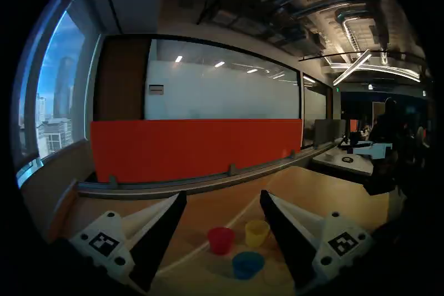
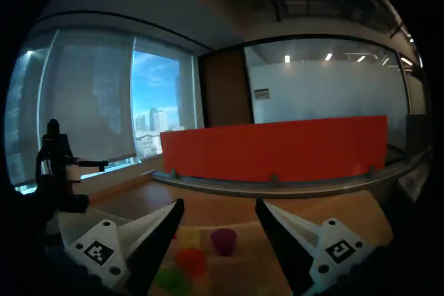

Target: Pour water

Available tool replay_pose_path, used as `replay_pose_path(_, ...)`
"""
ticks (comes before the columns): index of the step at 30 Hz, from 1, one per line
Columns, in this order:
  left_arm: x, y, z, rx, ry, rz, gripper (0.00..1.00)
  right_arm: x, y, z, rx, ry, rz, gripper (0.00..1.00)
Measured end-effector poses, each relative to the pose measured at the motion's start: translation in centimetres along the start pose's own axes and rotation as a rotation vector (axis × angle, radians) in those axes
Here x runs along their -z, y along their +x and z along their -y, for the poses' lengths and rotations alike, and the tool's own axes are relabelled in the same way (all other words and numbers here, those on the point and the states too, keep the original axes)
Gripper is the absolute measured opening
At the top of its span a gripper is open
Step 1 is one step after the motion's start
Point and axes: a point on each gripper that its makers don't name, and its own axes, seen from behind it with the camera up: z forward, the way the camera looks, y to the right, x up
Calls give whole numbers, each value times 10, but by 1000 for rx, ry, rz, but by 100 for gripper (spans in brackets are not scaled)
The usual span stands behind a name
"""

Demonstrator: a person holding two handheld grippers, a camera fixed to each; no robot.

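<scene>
We held the left claw point(image 1: 223, 192) and right claw point(image 2: 219, 201) released and empty, short of the cups.
The red cup point(image 1: 221, 239), yellow cup point(image 1: 257, 232) and blue cup point(image 1: 247, 264) sat ahead of and below the left claw, inside its gap; a purple cup point(image 2: 224, 240) sat just below the right claw's gap. We could not tell which held water. We judged it best to choose one cup, centre it in the gap, lower, then clench mid-wall, keeping it upright.
</scene>
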Motion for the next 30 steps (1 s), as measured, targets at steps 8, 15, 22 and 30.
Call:
replay_pose_path(8, 0, -6, -6, -30, -47, 18, 98, 4, 2, 21, 24, 85, 18, 99)
replay_pose_path(15, -1, -11, -14, -36, -96, 49, 98, 4, -1, 44, 77, 156, 56, 99)
replay_pose_path(22, -1, -15, -22, -25, -153, 77, 98, 8, -12, 67, 158, 234, 113, 99)
replay_pose_path(30, -3, -21, -25, -50, -196, 100, 98, 14, -20, 80, 224, 292, 158, 99)
